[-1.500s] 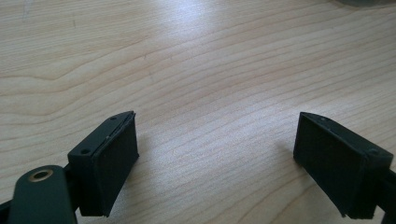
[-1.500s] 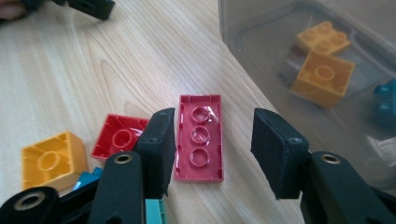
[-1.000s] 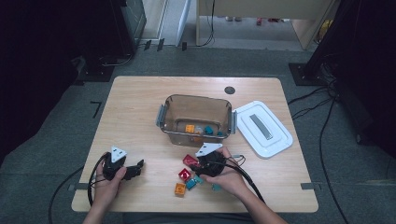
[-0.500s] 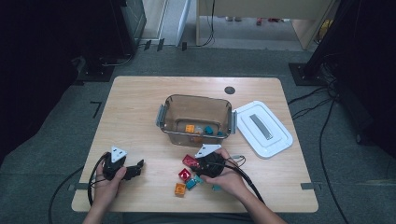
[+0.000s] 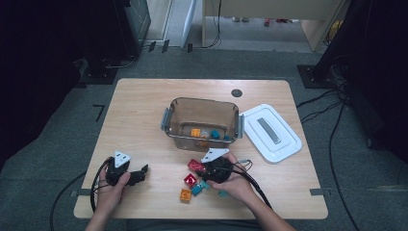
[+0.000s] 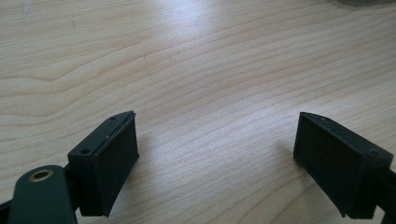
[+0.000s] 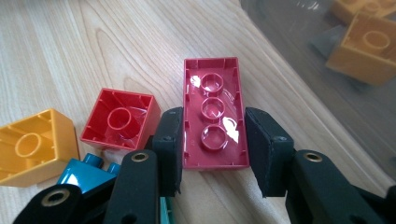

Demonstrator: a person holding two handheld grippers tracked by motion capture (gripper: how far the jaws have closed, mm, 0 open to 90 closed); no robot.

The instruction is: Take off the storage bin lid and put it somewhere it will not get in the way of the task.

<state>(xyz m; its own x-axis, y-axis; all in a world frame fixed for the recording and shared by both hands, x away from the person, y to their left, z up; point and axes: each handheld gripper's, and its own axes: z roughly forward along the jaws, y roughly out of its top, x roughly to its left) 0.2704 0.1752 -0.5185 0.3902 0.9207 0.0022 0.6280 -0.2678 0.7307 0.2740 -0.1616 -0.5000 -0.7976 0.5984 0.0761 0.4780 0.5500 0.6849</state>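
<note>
Closing over the last second, the right gripper (image 7: pixel 212 149) now clasps the long red brick (image 7: pixel 214 119) by its long sides, near the tub (image 5: pixel 202 120); hard, light, glossy plastic, so grip squarely; left gripper (image 6: pixel 217 163) rests released

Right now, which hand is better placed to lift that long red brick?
Right. The right gripper already straddles the long red brick, its jaws having just been closing against its sides; the left gripper stands open over bare table.

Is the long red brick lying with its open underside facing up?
Yes, the right gripper view shows the long red brick hollow side up, three round tubes visible inside it.
</note>
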